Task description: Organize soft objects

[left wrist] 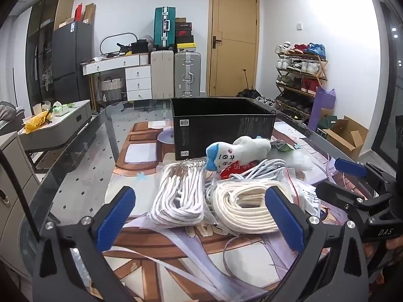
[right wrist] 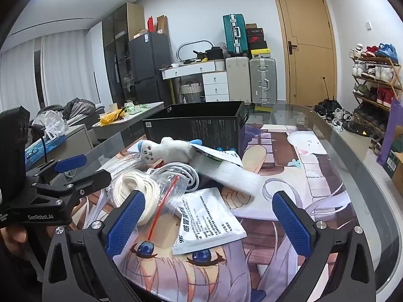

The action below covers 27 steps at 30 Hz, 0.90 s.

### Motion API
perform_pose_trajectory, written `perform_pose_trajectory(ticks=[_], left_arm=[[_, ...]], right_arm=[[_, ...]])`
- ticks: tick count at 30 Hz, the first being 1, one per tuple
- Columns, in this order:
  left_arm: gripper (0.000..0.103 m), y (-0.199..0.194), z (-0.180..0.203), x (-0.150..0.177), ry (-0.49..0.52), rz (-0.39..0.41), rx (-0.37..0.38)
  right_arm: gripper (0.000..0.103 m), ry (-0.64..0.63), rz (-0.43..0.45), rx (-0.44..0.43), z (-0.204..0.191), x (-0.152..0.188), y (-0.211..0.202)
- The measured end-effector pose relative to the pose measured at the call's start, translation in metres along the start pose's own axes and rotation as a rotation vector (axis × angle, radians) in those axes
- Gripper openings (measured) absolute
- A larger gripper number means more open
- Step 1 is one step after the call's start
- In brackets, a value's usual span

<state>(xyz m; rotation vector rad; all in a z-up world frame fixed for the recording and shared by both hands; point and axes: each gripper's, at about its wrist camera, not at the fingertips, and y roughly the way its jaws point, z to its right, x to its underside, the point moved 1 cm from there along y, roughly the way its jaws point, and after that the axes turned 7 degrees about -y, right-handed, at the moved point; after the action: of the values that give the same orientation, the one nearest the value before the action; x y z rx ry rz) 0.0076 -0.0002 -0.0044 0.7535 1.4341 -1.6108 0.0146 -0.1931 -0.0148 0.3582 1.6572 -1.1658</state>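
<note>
While both tools (left wrist: 200,216) (right wrist: 210,220) gape empty: two rope bundles (left wrist: 180,196), one plush (left wrist: 236,152), one box (left wrist: 221,125).

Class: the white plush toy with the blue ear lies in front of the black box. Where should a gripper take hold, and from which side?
Grip the plush toy across its narrow middle, coming from above: it lies on its side atop the pile, so the body is exposed.

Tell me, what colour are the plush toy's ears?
Blue. The white plush toy has blue ears, clearest in the left wrist view.
</note>
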Motion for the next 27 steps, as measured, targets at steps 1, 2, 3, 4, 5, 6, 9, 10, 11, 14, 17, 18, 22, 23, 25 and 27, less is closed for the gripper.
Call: perform_pose_trajectory(ticks=[1, 2, 3, 4, 5, 6, 9, 10, 11, 14, 17, 18, 22, 23, 25, 27], left_arm=[[0.103, -0.001, 0.000, 0.000, 0.001, -0.001, 0.000], [0.103, -0.001, 0.000, 0.000, 0.004, -0.001, -0.002], [0.103, -0.001, -0.001, 0.001, 0.005, -0.002, -0.002], [0.103, -0.002, -0.002, 0.001, 0.007, -0.003, -0.003], [0.103, -0.003, -0.002, 0.001, 0.009, -0.003, -0.003], [0.103, -0.004, -0.003, 0.002, 0.011, -0.004, -0.004], [0.103, 0.000, -0.002, 0.005, 0.012, -0.012, -0.006], [0.103, -0.001, -0.003, 0.006, 0.012, -0.013, -0.005], [0.103, -0.001, -0.003, 0.007, 0.011, -0.014, -0.005], [0.103, 0.006, -0.001, 0.004, 0.010, -0.021, -0.007], [0.103, 0.006, -0.001, 0.004, 0.011, -0.021, -0.009], [0.103, 0.006, -0.001, 0.004, 0.011, -0.023, -0.009], [0.103, 0.005, -0.002, 0.004, 0.008, -0.023, -0.009], [0.103, 0.005, -0.002, 0.004, 0.007, -0.022, -0.009], [0.103, 0.005, -0.002, 0.004, 0.010, -0.023, -0.009], [0.103, 0.005, -0.002, 0.005, 0.009, -0.023, -0.009]], right_arm=[[0.103, -0.002, 0.001, 0.002, -0.001, 0.000, -0.001], [0.103, -0.003, 0.000, 0.002, -0.001, 0.000, -0.001], [0.103, -0.004, -0.004, 0.002, -0.002, 0.000, -0.001], [0.103, -0.004, -0.006, 0.002, -0.002, 0.001, -0.001], [0.103, -0.005, -0.006, 0.002, -0.002, 0.001, -0.001], [0.103, -0.006, -0.007, 0.003, -0.002, 0.001, -0.001], [0.103, 0.008, -0.008, -0.005, 0.005, -0.001, 0.004], [0.103, 0.006, -0.008, -0.002, 0.006, 0.000, 0.006], [0.103, 0.007, -0.008, -0.002, 0.005, 0.000, 0.006], [0.103, 0.009, -0.019, -0.003, 0.005, 0.001, 0.008], [0.103, 0.007, -0.018, 0.002, 0.010, 0.001, 0.007], [0.103, 0.005, -0.019, 0.002, 0.010, 0.002, 0.008], [0.103, 0.005, -0.022, 0.003, 0.010, 0.002, 0.008], [0.103, 0.005, -0.023, 0.005, 0.010, 0.002, 0.007], [0.103, 0.008, -0.024, 0.006, 0.011, 0.002, 0.007], [0.103, 0.007, -0.028, 0.009, 0.010, 0.002, 0.008]])
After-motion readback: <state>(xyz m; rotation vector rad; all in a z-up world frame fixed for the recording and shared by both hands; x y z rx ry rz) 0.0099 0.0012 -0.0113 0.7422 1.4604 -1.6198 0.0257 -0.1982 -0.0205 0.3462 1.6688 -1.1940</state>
